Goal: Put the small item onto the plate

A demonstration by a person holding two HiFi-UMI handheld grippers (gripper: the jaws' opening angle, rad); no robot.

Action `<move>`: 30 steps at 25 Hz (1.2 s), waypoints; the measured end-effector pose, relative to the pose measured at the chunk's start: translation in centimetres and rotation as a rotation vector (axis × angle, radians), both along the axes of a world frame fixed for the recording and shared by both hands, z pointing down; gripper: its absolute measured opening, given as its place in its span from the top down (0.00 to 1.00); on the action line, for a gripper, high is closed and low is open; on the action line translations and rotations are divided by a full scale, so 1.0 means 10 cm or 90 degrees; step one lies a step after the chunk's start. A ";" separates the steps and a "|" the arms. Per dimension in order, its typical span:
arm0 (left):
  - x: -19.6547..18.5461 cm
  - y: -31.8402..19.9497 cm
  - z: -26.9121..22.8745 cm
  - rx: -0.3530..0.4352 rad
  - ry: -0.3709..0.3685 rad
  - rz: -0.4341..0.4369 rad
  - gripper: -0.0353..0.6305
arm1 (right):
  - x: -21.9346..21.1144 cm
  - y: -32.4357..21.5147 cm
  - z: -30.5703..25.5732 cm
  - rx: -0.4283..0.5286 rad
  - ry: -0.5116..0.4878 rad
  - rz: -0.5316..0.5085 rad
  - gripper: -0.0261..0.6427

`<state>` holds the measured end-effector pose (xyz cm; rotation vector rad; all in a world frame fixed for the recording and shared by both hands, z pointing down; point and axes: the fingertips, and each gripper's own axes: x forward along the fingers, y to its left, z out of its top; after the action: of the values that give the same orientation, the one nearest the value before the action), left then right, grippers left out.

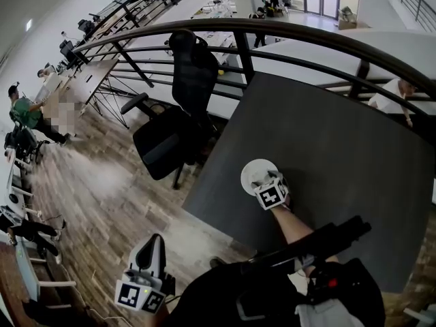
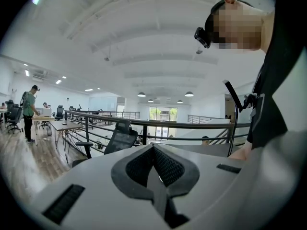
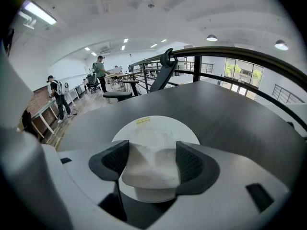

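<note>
A white crumpled small item (image 3: 151, 164) sits between the pads of my right gripper (image 3: 152, 161), which is shut on it. Both pads press its sides. It hangs just over a round white plate (image 3: 158, 126) that lies on the dark grey table (image 3: 230, 119). In the head view the right gripper (image 1: 268, 182) covers the near side of the plate (image 1: 249, 172), close to the table's left edge, and hides the item. My left gripper (image 2: 153, 150) is shut with nothing in it. It is held off the table at the lower left (image 1: 150, 242), over the floor.
A black office chair (image 1: 180, 114) stands at the table's (image 1: 327, 155) left edge. A dark curved railing (image 1: 306, 36) runs behind the table. A black bar (image 1: 320, 240) sticks out by the person's body. People stand at desks far off on the left.
</note>
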<state>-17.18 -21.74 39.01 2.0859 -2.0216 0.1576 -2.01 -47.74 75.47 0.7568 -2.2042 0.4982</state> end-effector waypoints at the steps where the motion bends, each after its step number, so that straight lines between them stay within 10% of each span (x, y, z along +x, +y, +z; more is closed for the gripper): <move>1: 0.00 0.00 0.00 0.000 0.000 -0.002 0.94 | 0.01 -0.01 0.02 0.001 0.005 0.001 0.50; 30: -0.07 -0.01 0.08 0.015 0.010 0.022 0.94 | -0.14 -0.16 -0.14 0.068 0.017 -0.020 0.39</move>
<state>-17.86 -21.83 39.78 2.1301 -1.9891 0.1246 -3.41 -49.32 74.04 0.7796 -2.2282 0.3544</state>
